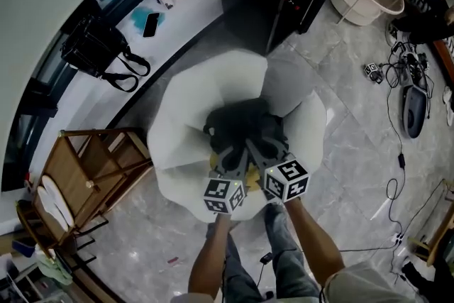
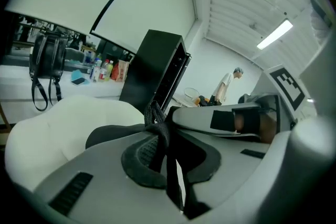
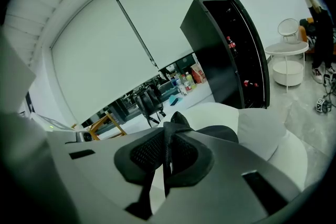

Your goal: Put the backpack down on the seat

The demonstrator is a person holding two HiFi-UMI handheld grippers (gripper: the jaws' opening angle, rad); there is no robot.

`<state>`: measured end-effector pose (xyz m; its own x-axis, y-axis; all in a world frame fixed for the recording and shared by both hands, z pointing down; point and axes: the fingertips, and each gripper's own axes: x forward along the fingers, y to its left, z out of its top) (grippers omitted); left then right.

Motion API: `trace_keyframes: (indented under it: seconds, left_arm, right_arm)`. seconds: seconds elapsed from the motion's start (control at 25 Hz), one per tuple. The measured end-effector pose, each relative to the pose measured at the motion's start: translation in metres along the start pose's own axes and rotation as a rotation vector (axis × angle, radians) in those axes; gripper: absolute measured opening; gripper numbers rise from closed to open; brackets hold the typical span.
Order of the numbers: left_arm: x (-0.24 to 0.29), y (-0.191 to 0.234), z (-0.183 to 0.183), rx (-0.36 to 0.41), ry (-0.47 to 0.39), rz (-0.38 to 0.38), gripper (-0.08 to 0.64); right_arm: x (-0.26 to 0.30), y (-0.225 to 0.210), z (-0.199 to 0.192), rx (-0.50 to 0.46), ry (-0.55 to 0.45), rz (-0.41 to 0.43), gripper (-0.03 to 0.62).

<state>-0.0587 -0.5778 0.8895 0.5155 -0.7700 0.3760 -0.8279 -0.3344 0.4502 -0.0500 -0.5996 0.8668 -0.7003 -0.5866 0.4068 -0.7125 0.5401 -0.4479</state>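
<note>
Grey stone floor (image 1: 355, 152) surrounds the white seat (image 1: 177, 117), with the black backpack (image 1: 237, 125) at the seat's middle; my left claw (image 1: 232, 161) and right claw (image 1: 259, 151) are each clamped narrow on a backpack strap (image 2: 157, 124).

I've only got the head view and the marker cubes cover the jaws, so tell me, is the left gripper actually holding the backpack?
Observer: Yes. The left gripper view shows the left gripper shut on a black strap of the backpack.
Operator: And the right one?
Observer: The right gripper is shut on black webbing too, pinched between its jaws.
Operator: Is the bag down yet?
Observer: From the left gripper view its dark body lies against the white seat; whether its weight rests there I can't tell.
</note>
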Motion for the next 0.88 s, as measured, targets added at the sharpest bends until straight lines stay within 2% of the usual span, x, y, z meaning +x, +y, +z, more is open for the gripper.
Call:
trace_keyframes:
  seconds: [0.36,0.4,0.44,0.52,0.64,0.76,0.88]
  left_arm:
    - [-0.004,-0.002,-0.015,-0.007,0.065,0.016,0.051]
    - [-0.005,0.0,-0.019,-0.003,0.079,0.022,0.057]
    - [-0.008,0.002,-0.023,0.001,0.092,0.031,0.089]
    - [-0.014,0.008,-0.031,-0.009,0.105,0.051,0.139]
    - [-0.025,0.018,-0.035,-0.04,0.097,0.075,0.204]
    - [-0.033,0.021,-0.033,-0.032,0.08,0.087,0.204]
    - [-0.036,0.014,-0.029,-0.024,0.072,0.083,0.204]
  right_arm:
    - [-0.005,-0.001,-0.011,-0.039,0.054,0.0,0.05]
    - [-0.006,-0.001,-0.015,-0.049,0.07,-0.007,0.078]
    - [-0.007,-0.001,-0.02,-0.061,0.087,-0.013,0.138]
    - [-0.011,-0.002,-0.028,-0.071,0.11,-0.015,0.195]
    - [-0.023,-0.014,-0.035,-0.058,0.102,-0.062,0.23]
    - [-0.037,-0.03,-0.033,-0.042,0.076,-0.117,0.253]
    - [-0.046,-0.032,-0.029,-0.052,0.069,-0.12,0.255]
